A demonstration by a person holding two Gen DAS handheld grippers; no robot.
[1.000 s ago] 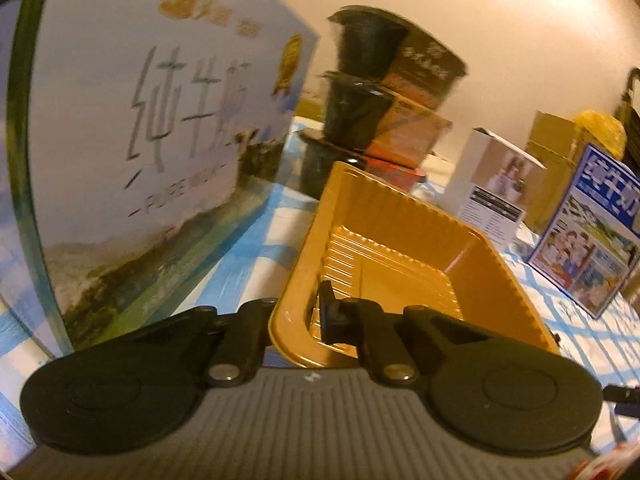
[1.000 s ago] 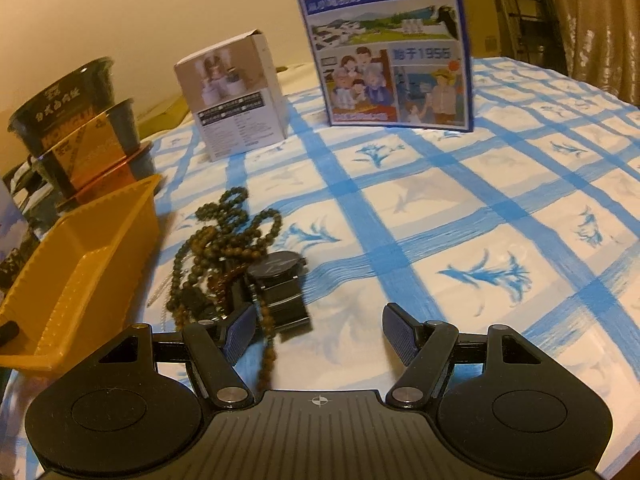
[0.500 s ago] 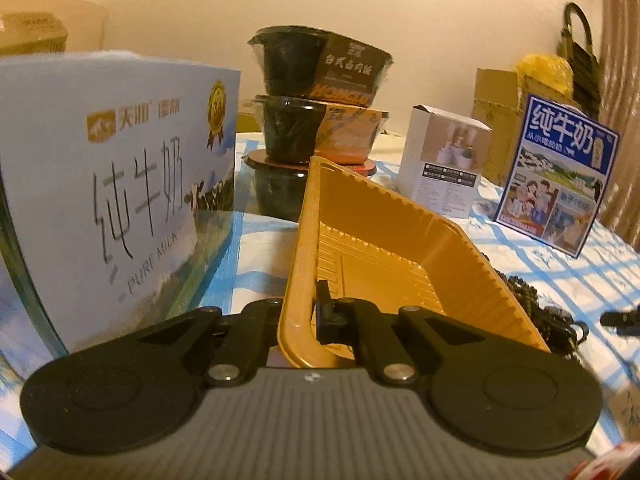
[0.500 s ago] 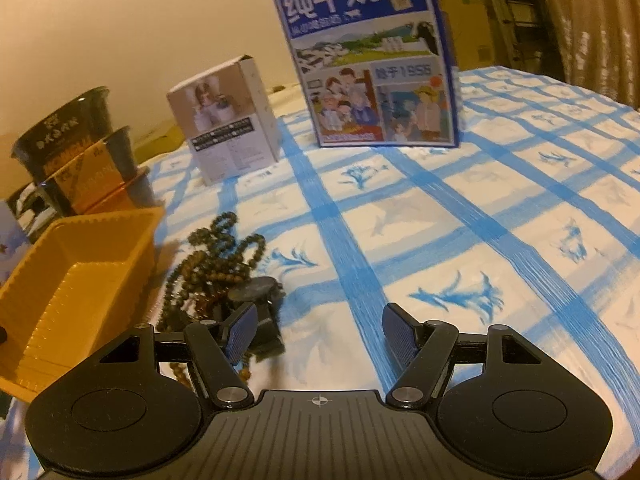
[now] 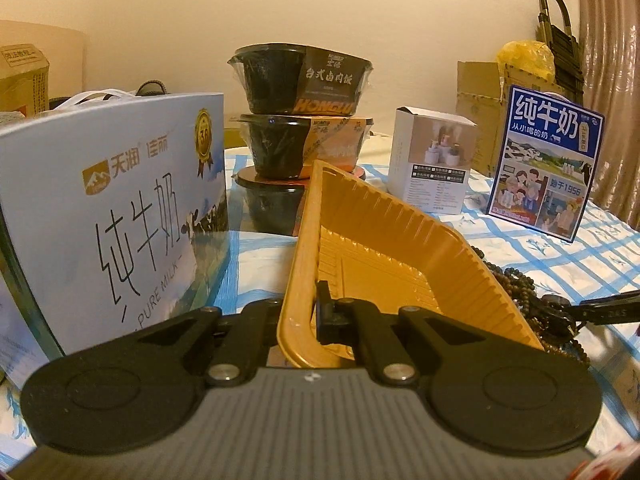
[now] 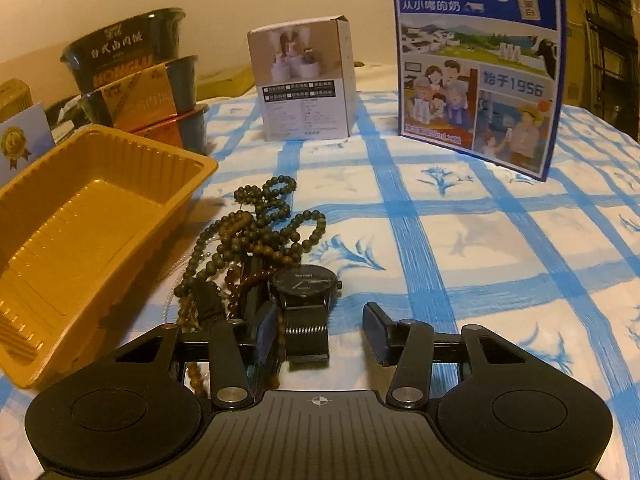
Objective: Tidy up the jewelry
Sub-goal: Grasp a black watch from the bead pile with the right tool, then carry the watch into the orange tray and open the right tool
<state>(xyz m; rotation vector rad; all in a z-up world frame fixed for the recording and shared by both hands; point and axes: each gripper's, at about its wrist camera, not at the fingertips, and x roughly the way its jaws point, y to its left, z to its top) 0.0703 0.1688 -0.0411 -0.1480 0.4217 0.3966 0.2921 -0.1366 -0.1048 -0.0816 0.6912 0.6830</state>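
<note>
Since a second ago, the right gripper (image 6: 320, 330) slid left over the black watch (image 6: 305, 284); its jaws have just been narrowing, watch strap between, untouched. Beads (image 6: 256, 232) tangle at 11 o'clock; open tablecloth (image 6: 500, 260) at 2. Left gripper (image 5: 308, 312) pinches the yellow tray (image 5: 384, 248) rim, tilted.
</note>
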